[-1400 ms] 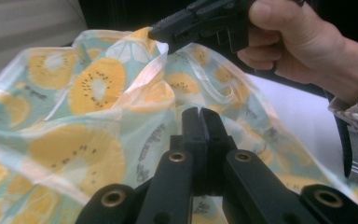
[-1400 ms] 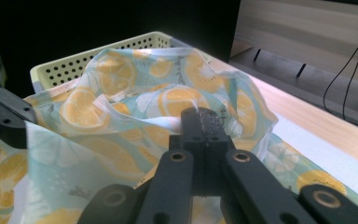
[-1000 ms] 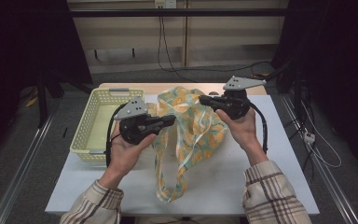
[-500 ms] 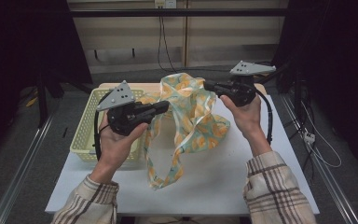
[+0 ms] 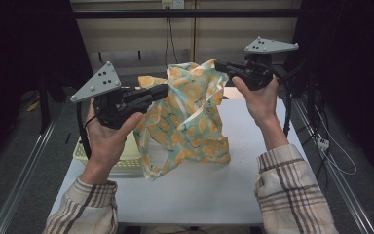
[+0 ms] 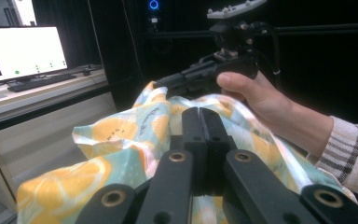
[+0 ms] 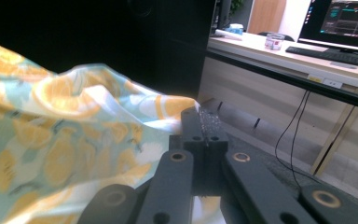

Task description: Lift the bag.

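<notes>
At the lower left of the high view, a pale yellow basket (image 5: 126, 158) sits on the white table (image 5: 214, 187), mostly hidden behind the left hand (image 5: 106, 141); what it holds cannot be seen. Just above it, the left gripper (image 5: 163, 90) has its jaws pressed together on one edge of the cloth bag (image 5: 190, 122), as the left gripper view confirms. The bag, printed with orange fruit on pale blue-green, hangs at centre frame between the two grippers, its lower end resting on the table. At upper right, the right gripper (image 5: 220, 66) pinches the bag's opposite edge, jaws closed. Beyond the table stand a pale wall panel with dangling cables (image 5: 168, 34) and dark surroundings.
</notes>
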### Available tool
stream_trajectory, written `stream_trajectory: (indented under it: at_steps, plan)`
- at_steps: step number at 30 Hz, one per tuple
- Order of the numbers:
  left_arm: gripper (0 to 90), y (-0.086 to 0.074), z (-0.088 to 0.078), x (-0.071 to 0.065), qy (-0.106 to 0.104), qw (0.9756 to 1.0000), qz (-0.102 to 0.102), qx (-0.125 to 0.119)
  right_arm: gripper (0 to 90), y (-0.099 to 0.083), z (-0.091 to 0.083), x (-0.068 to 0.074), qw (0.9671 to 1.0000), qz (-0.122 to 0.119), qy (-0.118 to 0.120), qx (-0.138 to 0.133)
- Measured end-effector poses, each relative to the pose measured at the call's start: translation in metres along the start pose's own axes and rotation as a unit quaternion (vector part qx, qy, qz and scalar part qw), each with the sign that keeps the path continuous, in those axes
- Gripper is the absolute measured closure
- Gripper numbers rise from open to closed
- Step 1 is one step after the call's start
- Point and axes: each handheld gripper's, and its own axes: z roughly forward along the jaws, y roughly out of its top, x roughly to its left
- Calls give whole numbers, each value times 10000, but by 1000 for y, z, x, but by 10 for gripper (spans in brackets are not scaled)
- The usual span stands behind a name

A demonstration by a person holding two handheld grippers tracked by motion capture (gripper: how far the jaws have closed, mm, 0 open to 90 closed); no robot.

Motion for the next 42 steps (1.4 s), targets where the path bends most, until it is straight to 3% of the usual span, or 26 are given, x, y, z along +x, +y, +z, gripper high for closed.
stream_trajectory:
  at_steps: [4, 5, 6, 8, 9, 11, 19, 21, 24, 28, 32, 34, 38, 42]
  plan:
    - [900, -10, 4, 4, -3, 9998, -98, 168, 900, -7, 4, 1, 9998, -91, -132, 135]
    - [900, -14, 6, 6, -126, 9996, -130, 209, 900, -11, 6, 0, 9998, -50, -116, 167]
    - [900, -18, 7, 6, -15, 9994, -160, 292, 900, -16, 8, -2, 9997, -10, -126, 193]
    - [900, -25, 11, 9, -138, 9988, -186, 432, 900, -25, 12, -7, 9995, 87, -157, 260]
    - [900, -28, 12, 8, 1, 9985, -175, 520, 900, -29, 13, -9, 9993, 130, -174, 303]
    - [900, -34, 14, 8, -6, 9979, -203, 622, 900, -35, 16, -15, 9990, 199, -215, 349]
    - [900, -50, 11, 1, -123, 9966, -201, 795, 900, -51, 19, -33, 9970, 404, -430, 494]
    - [900, -52, 5, -5, -134, 9967, -117, 786, 900, -53, 19, -35, 9965, 441, -480, 528]
    - [900, -51, -1, -13, -173, 9958, 89, 891, 900, -54, 18, -33, 9966, 278, -484, 611]
    - [900, -65, 9, -13, -116, 9934, 89, 1136, 900, -61, 26, -35, 9952, 365, -532, 737]
    - [900, -87, 25, -8, -121, 9890, -37, 1475, 900, -74, 35, -34, 9945, 375, -496, 845]
    - [900, -99, 33, -5, -140, 9854, -81, 1693, 900, -79, 38, -36, 9938, 440, -520, 882]
    - [900, -115, 42, -3, -180, 9817, -147, 1888, 900, -89, 44, -40, 9926, 496, -530, 977]
    - [900, -131, 51, -3, -181, 9796, -222, 1991, 900, -98, 48, -40, 9923, 584, -490, 981]
